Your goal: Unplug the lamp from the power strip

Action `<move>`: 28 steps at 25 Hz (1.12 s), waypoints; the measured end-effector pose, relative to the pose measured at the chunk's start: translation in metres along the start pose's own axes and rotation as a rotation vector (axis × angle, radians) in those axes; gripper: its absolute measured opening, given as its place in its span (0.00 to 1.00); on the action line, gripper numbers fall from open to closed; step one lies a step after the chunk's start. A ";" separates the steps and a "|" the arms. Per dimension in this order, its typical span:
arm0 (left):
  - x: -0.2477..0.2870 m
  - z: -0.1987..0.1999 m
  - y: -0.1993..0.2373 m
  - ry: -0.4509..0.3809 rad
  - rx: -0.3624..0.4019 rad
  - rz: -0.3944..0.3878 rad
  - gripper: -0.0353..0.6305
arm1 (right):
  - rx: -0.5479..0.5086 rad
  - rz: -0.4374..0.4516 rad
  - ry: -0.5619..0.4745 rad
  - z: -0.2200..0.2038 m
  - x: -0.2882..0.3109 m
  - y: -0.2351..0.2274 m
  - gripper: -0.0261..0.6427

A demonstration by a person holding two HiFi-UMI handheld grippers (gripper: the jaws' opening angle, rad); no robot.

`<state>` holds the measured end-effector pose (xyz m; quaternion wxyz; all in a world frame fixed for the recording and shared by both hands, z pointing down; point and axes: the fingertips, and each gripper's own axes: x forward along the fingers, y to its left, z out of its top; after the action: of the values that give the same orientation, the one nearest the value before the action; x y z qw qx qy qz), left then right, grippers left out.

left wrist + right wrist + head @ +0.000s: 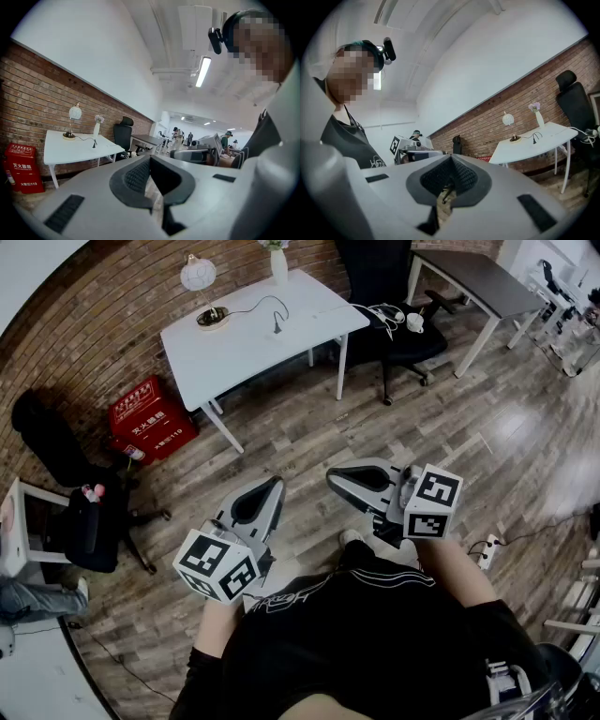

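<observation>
So, the lamp (198, 274) sits at the far-left corner of the white table (244, 362) by the brick wall. Its black cord (255, 303) loops over to a plug (277, 331) standing up mid-table. I honestly can't make out the power strip under it, probably white on white.

Both grippers are well apart from all that, out over the wood floor. The left gripper (275, 484) has its jaws pressed together on nothing, and the right gripper (334, 479) looks the same, tips meeting, empty.

My worry: yanking the cord instead of the plug could tip the lamp, or lift the strip along with it if nothing pins it down. The vase (278, 264) just behind could get knocked too.

Readable stuff: the red box (150, 418) on the floor by the table's left end shows "119" under some Chinese characters.
</observation>
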<state>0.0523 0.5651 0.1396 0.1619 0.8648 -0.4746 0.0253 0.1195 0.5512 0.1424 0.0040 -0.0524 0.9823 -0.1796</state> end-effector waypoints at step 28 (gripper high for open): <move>0.039 -0.007 0.107 0.042 -0.042 0.061 0.06 | 0.066 0.005 -0.017 -0.002 0.058 -0.100 0.03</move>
<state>-0.0145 0.4825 0.1811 0.1891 0.8457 -0.4975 0.0385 0.0717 0.4525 0.1805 0.0143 -0.0511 0.9760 -0.2113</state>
